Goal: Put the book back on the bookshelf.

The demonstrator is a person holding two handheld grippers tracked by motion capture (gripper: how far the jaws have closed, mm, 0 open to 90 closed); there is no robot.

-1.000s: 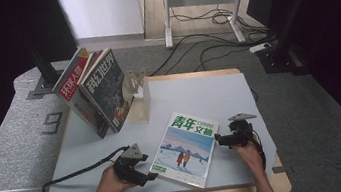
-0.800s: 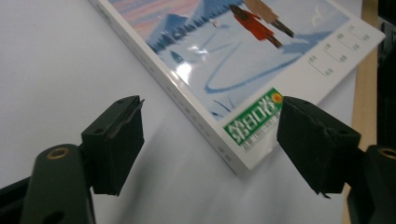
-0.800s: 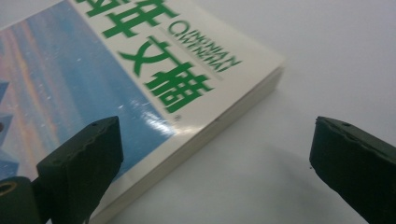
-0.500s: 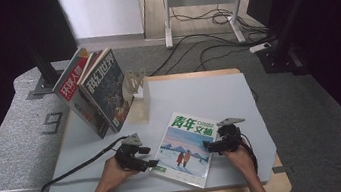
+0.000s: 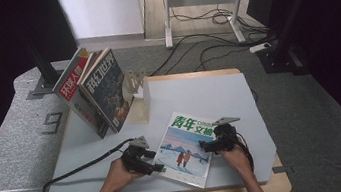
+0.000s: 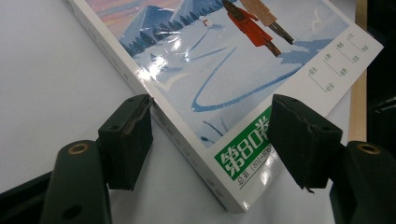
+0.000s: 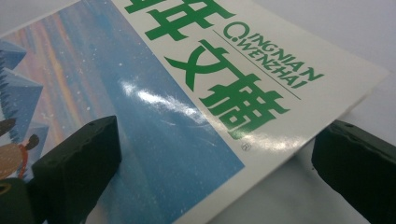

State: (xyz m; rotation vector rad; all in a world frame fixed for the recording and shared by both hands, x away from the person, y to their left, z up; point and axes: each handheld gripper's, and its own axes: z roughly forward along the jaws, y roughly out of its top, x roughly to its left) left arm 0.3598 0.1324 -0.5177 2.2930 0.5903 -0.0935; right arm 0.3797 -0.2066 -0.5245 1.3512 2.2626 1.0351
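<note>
**Both grippers brought in to the flat magazine**

Since the earlier high-view frames, both hands had been drawn inward toward the magazine (image 5: 185, 144) lying flat in the lower middle of the frame, on the white table (image 5: 198, 92). The left gripper (image 5: 156, 161) was placed at the magazine's lower left corner, the right gripper (image 5: 206, 146) at its right edge. In the left gripper view the jaws had just been closing and stood apart, one pad at the spine and the other over the cover's lower corner; whether the first pad touched the spine could not be told. In the right gripper view the jaws stood wide apart, one over the cover and one past the edge, nothing being pinched.

The step in hand was judged to be the taking hold of the magazine, not yet done. A lower jaw would probably have to be slid under an edge before either grip could be closed, since the magazine lay flush on the table; a slip on the glossy cover was thought possible.

A wooden rack (image 5: 139, 96) stood at the upper left of the table, with two magazines (image 5: 93, 97) propped upright against its left side; its slots appeared unoccupied, though that was hard to tell.
</note>
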